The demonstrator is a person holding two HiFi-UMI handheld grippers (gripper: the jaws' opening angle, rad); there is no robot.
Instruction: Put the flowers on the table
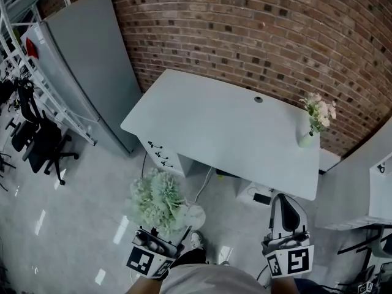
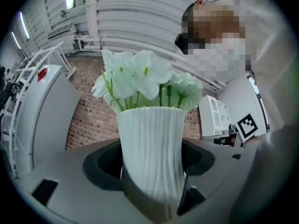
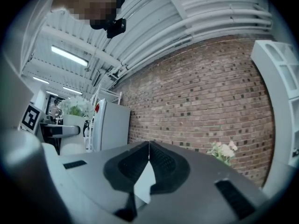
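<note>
A white ribbed vase [image 2: 152, 157] of white-green flowers [image 2: 145, 78] stands upright between my left gripper's jaws, and both pads press its sides. In the head view this bouquet [image 1: 158, 198] hangs over the floor, short of the table's near edge, with my left gripper [image 1: 177, 228] shut on the vase [image 1: 193, 216]. The white table [image 1: 220, 133] lies ahead. My right gripper [image 1: 286, 216] points at the table's near right side. Its fingertips meet in the right gripper view, where the right gripper [image 3: 149, 146] is shut and holds nothing.
A small vase of pale pink flowers [image 1: 317, 120] stands on the table's far right corner. A brick wall [image 1: 257, 23] runs behind, a grey cabinet [image 1: 92, 66] stands to the left, and office chairs [image 1: 37, 139] are further left. A drawer unit [image 1: 164, 155] sits under the table.
</note>
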